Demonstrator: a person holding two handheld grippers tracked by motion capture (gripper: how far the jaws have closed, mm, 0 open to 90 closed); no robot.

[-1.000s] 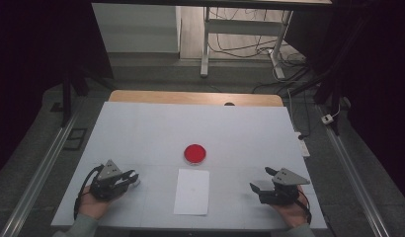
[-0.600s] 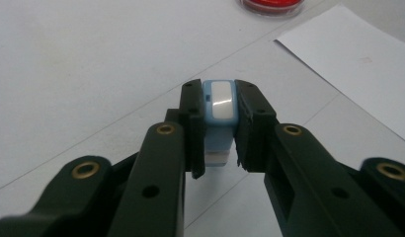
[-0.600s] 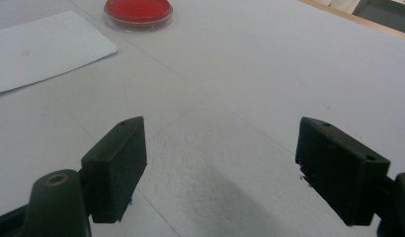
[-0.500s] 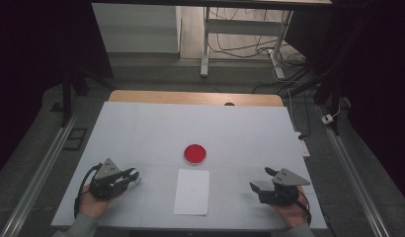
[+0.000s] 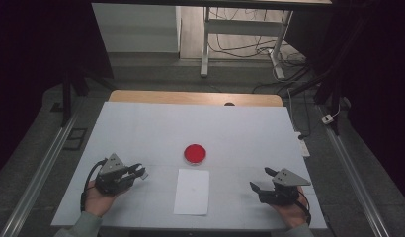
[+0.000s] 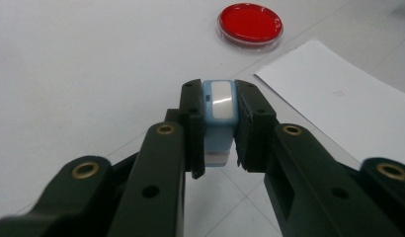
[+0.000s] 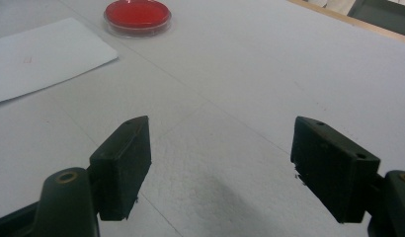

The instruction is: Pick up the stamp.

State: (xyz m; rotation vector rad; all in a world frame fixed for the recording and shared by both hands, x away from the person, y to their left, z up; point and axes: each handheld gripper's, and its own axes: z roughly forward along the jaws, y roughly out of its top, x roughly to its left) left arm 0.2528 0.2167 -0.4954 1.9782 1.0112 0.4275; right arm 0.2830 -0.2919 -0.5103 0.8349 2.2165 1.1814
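Nothing has moved much since a second ago: both my hands and both grippers sit where they were at the near edge of the white table (image 5: 141, 128), and the dish and the paper lie unchanged. My left gripper (image 5: 140, 173) rests low at the near left, held in my left hand (image 5: 99, 197), its jaws pointing toward the middle of the table. Its jaws are pressed onto a small light-blue block (image 6: 219, 118) with a white face on its upper side; the block stands between the two black pads and touches both. I cannot tell what the block is. My right gripper (image 5: 262, 180) rests at the near right in my right hand (image 5: 289, 212), jaws pointing toward the middle as well. Its jaws are spread wide with bare table between them, gripping nothing (image 7: 218, 163). A round red dish (image 5: 195, 153) with a clear rim sits near the middle of the table, between the two grippers and farther from me than either. A white sheet of paper (image 5: 192, 191) lies flat just on my side of the dish, close to it but apart, long side running toward me. Left gripper view: dish (image 6: 250, 23) ahead, paper (image 6: 339, 108) to its right. Right gripper view: dish (image 7: 137, 16) and paper (image 7: 42, 57) at upper left.
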